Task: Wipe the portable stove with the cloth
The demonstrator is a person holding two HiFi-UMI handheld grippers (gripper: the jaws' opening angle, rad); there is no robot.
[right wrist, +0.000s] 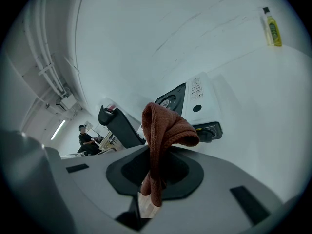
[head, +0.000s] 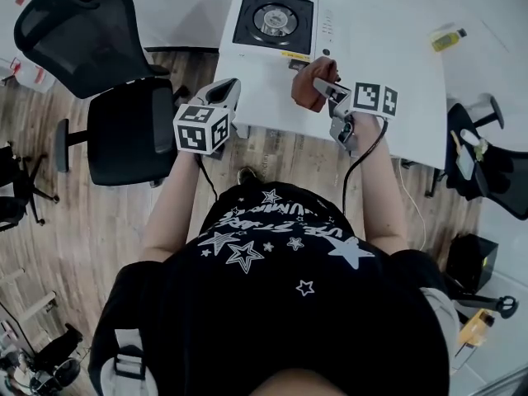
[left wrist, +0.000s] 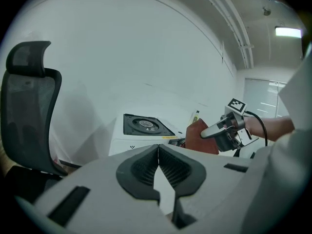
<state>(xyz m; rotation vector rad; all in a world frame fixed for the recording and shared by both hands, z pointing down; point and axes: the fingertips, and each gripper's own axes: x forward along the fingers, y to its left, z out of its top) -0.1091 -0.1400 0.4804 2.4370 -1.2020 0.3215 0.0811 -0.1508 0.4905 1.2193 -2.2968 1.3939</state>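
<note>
Rust-brown cloth (right wrist: pixel 165 126) pinched in right gripper (right wrist: pixel 156 177), left gripper (left wrist: pixel 158 165) closed on nothing. Looks like the carry step; next, down onto far stove (head: pixel 276 19), wipe.

A white table (head: pixel 421 81) stands on a wood-plank floor (head: pixel 91 221), flanked by a black mesh-backed office chair (head: pixel 115 97) at left and another dark chair (head: pixel 495 172) at right. Overhead, pipes (left wrist: pixel 241 38) run beside a lit ceiling strip light (left wrist: pixel 287 31); blinds cover a window (left wrist: pixel 263 101).
</note>
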